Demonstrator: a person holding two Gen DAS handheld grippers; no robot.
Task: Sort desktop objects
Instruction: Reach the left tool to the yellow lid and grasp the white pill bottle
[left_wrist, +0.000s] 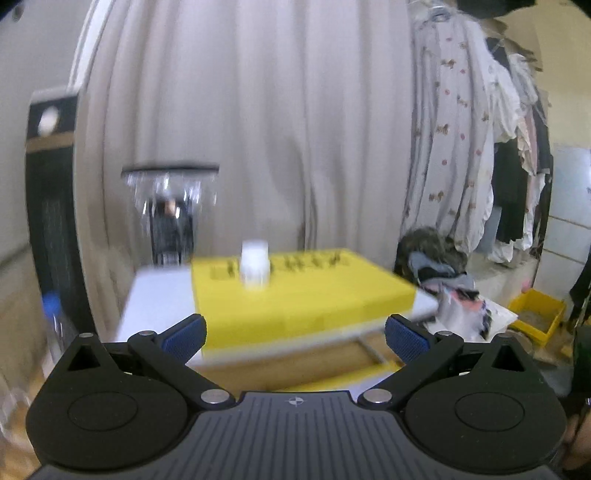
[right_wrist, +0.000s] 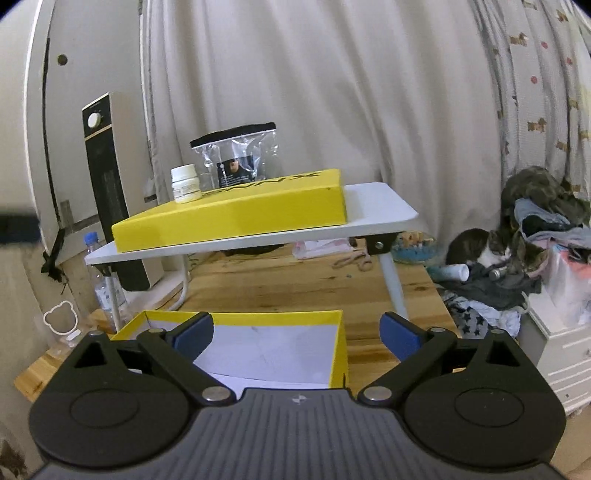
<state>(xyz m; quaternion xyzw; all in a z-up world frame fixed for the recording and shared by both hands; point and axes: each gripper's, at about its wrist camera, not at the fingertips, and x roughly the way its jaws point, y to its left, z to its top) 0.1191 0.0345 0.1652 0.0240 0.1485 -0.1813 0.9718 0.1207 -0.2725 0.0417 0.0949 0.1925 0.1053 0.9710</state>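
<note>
- We read the sort as barely begun: the yellow lid (right_wrist: 236, 210) lies flat on the white riser (right_wrist: 384, 206), and everything else is placed off it.
- Left of the lid, and well behind it, stands a black heater (right_wrist: 110, 192); below that a water bottle (right_wrist: 101, 273) sits by the riser's leg.
- On the lid's left rear corner we see the white jar (right_wrist: 186, 183), upright, not yet moved.
- Just behind the lid, a clear zip bag (right_wrist: 236, 157) stands upright; it too waits.
- Below and in front of the lid, on the wooden desk (right_wrist: 280, 291), the yellow box (right_wrist: 338, 350) lies open, only white paper showing inside; we judge it the likely bin.
- Left gripper (left_wrist: 294, 338): jaws wide apart, nothing between them, aimed slightly down at the lid, the view blurred.
- Right gripper (right_wrist: 297, 338): jaws spread fully, empty, hovering over the box and pointing a little down toward the lid.
- Right of the lid, cats (right_wrist: 498, 251) rest among clothes.
</note>
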